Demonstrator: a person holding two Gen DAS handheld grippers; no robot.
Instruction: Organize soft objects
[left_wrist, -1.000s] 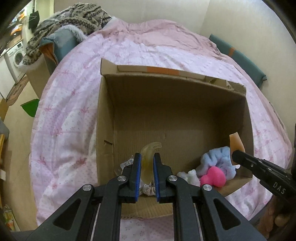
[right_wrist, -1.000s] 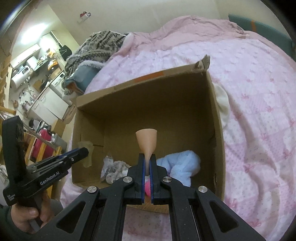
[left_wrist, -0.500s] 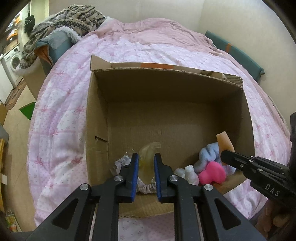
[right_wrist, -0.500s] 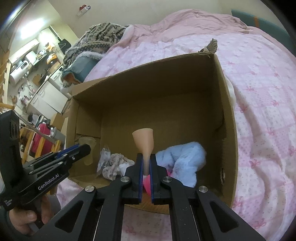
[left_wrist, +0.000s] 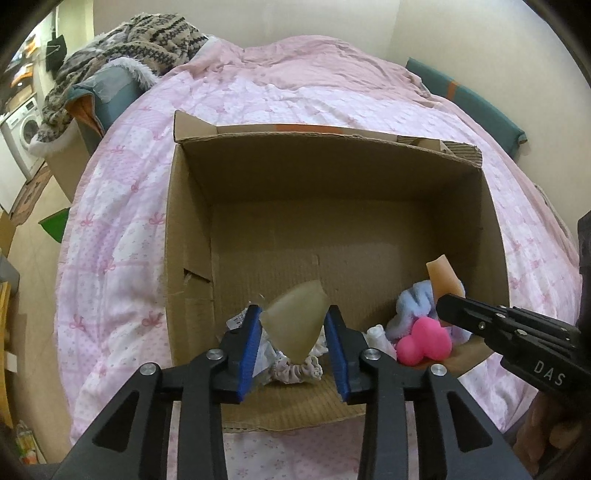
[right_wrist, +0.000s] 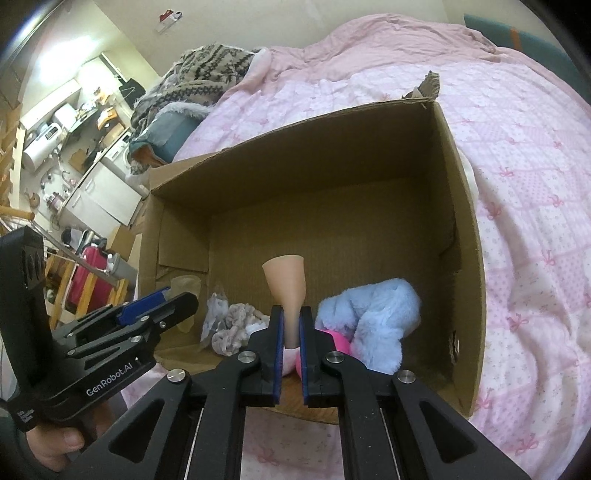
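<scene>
An open cardboard box (left_wrist: 192, 236) (right_wrist: 461, 229) lies on the pink bed. My left gripper (left_wrist: 293, 325) is open over its near left part; a pale yellowish soft pad (left_wrist: 295, 321) sits loose between the spread fingers. My right gripper (right_wrist: 291, 325) is shut on a peach soft pad (right_wrist: 286, 291), held over the box's near right; the peach pad also shows in the left wrist view (left_wrist: 443, 275). Inside the box lie a blue fluffy item (right_wrist: 373, 317), a pink squishy toy (left_wrist: 423, 343) and a pale scrunchie (left_wrist: 295, 371).
The pink quilt (left_wrist: 122, 229) surrounds the box. A patterned knit blanket (left_wrist: 147, 48) and a teal cushion lie at the bed's far left. A teal bolster (left_wrist: 469, 107) runs along the right wall. A washing machine (left_wrist: 22, 136) stands left of the bed.
My left gripper has opened, and the yellowish pad now sits loose and turned between its fingers. Both grippers have moved closer over the box.
</scene>
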